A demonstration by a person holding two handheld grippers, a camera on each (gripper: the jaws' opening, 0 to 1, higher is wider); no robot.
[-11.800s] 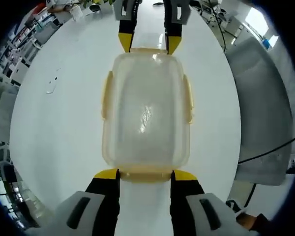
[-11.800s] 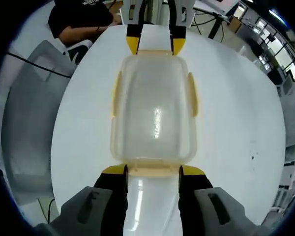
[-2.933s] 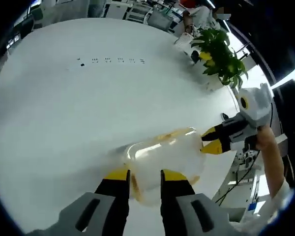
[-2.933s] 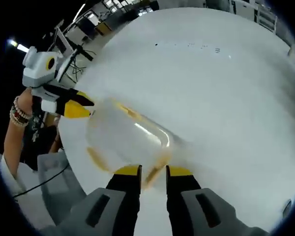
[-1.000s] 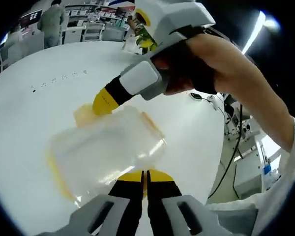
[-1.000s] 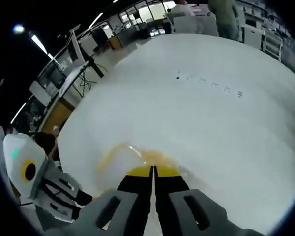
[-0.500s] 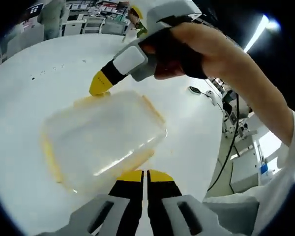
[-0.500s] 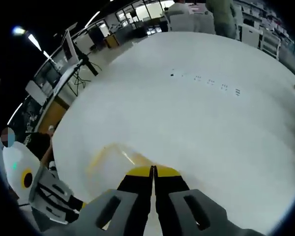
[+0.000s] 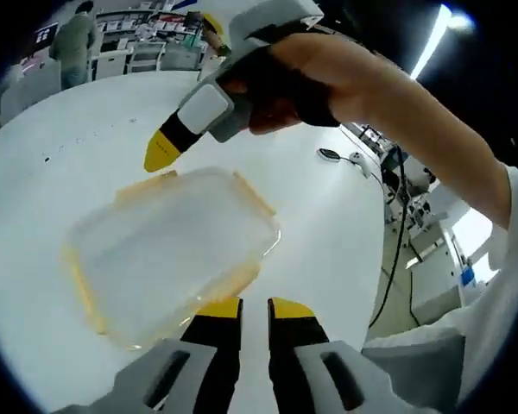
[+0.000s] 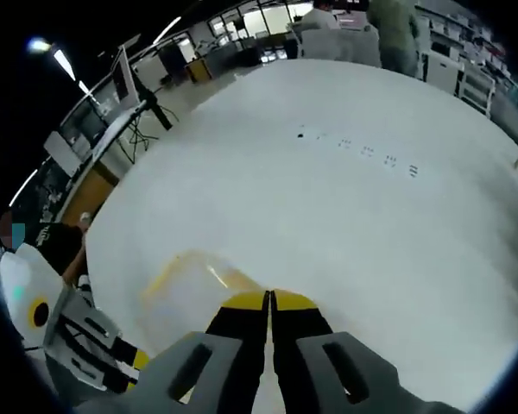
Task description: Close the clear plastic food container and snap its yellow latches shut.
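Item, clear food container (image 9: 168,250), lid on, flat on white table (image 9: 328,233): my left gripper (image 9: 255,308) slightly parted just beside its near yellow latch (image 9: 229,283), right gripper (image 10: 269,300) pinched closed, empty, tips at the far rim; I press each latch squarely downward, steadying the opposite side.
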